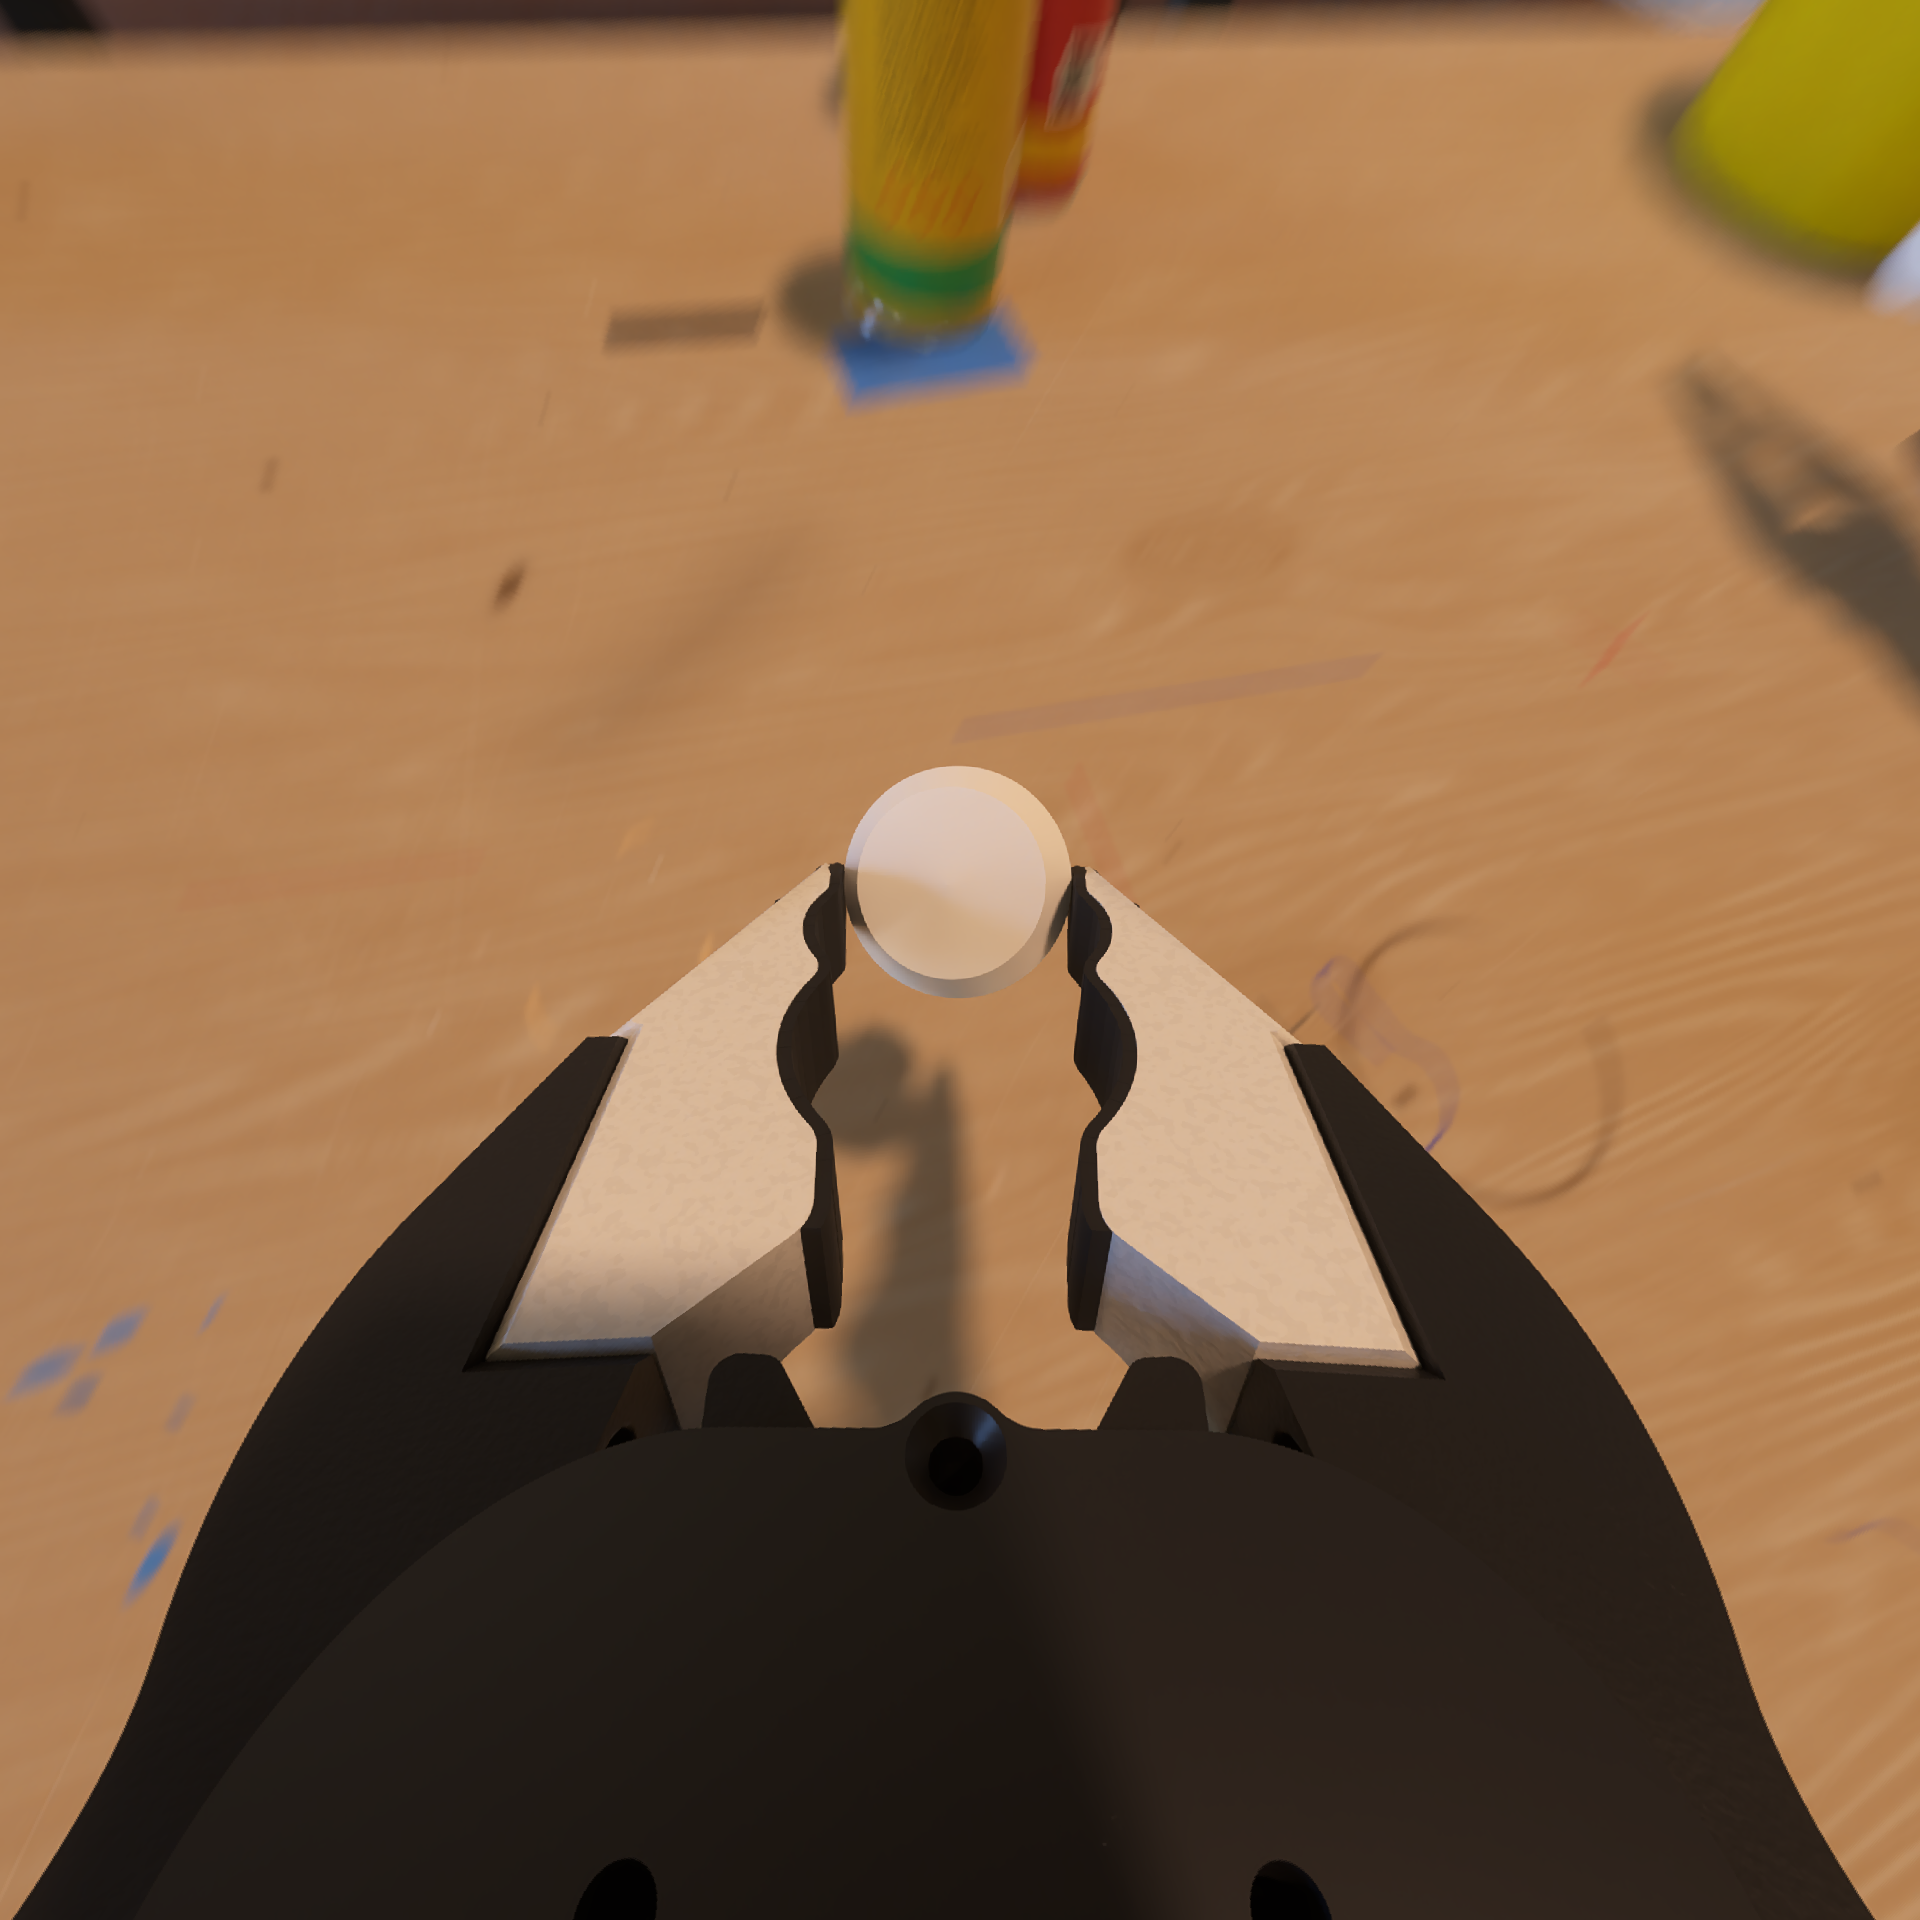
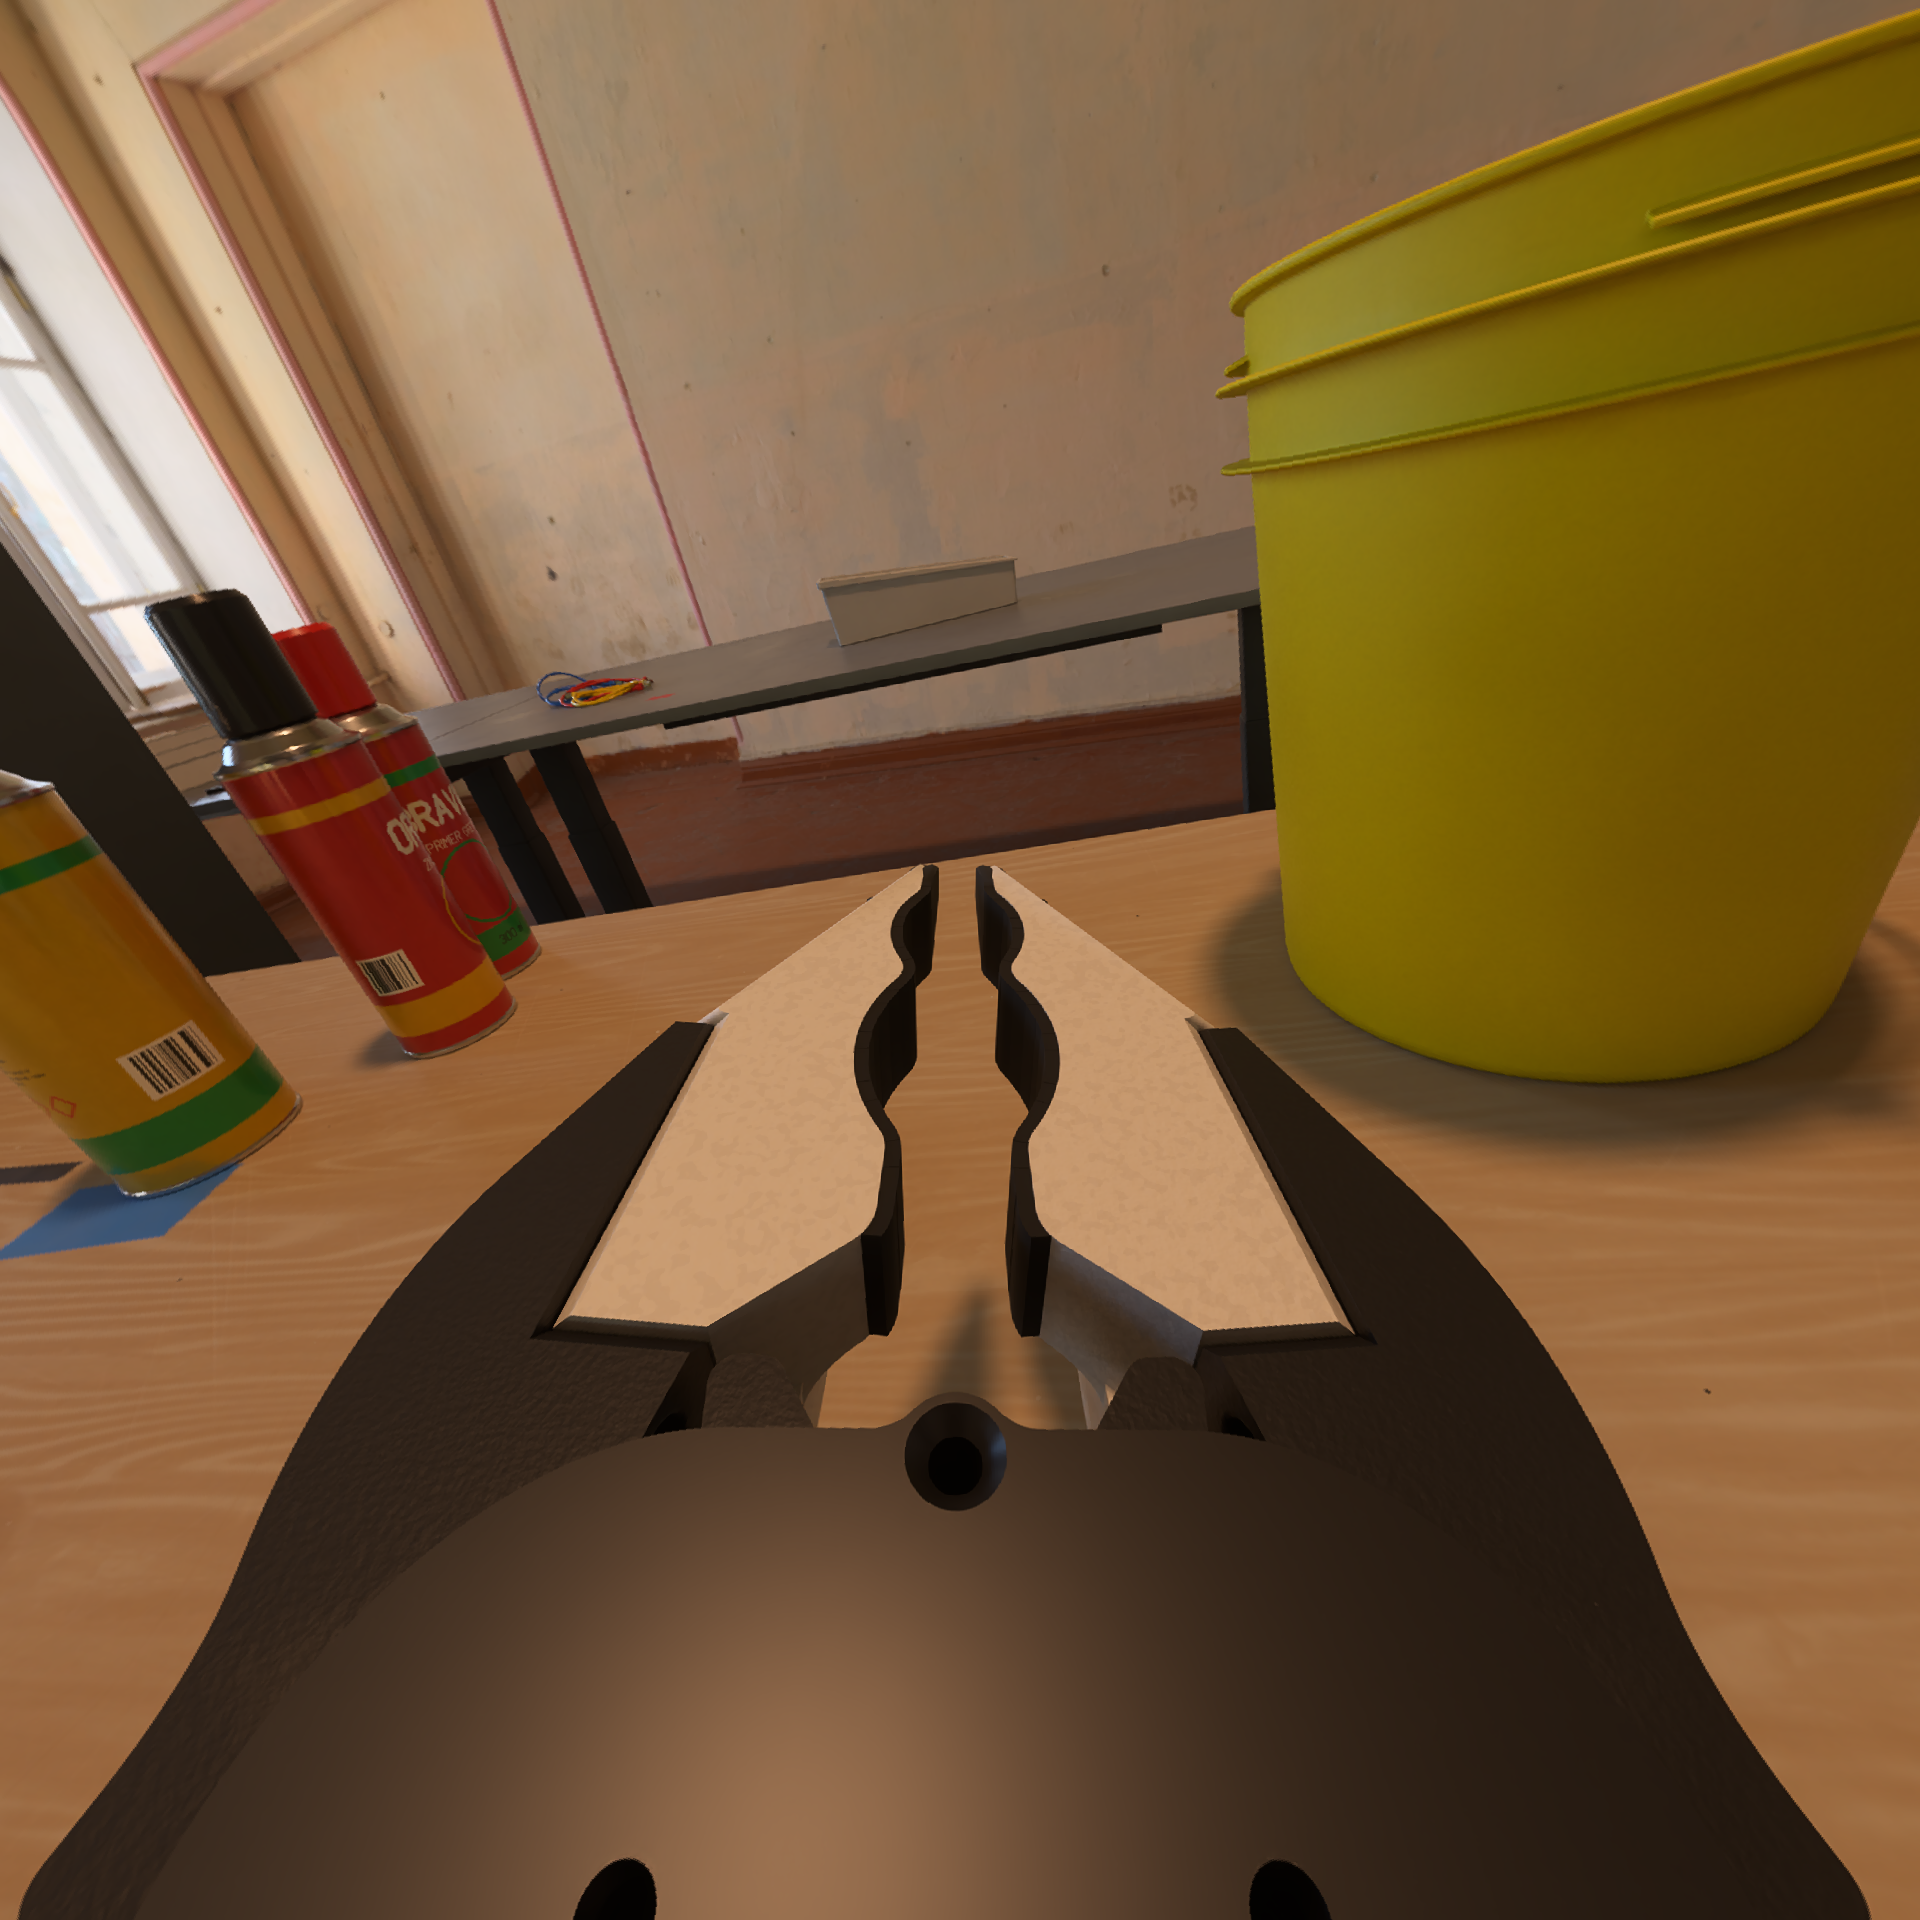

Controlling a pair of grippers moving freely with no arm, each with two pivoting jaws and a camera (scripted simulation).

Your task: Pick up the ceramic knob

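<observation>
In the left wrist view my left gripper (image 1: 956, 883) is shut on the white round ceramic knob (image 1: 956, 881). Both fingertips press its sides, and it is held above the wooden table (image 1: 416, 831); its shadow falls on the wood below the fingers. In the right wrist view my right gripper (image 2: 954, 873) is nearly shut with only a thin gap between the fingertips. It holds nothing and hovers low over the table (image 2: 1455, 1299). The knob does not show in that view.
A yellow spray can (image 1: 925, 166) stands on a blue patch (image 1: 935, 358), with a red can (image 1: 1065, 104) behind it. A yellow bucket (image 1: 1808, 125) is at the far right. In the right wrist view the bucket (image 2: 1579, 675) stands close on the right, and several spray cans (image 2: 343, 831) on the left.
</observation>
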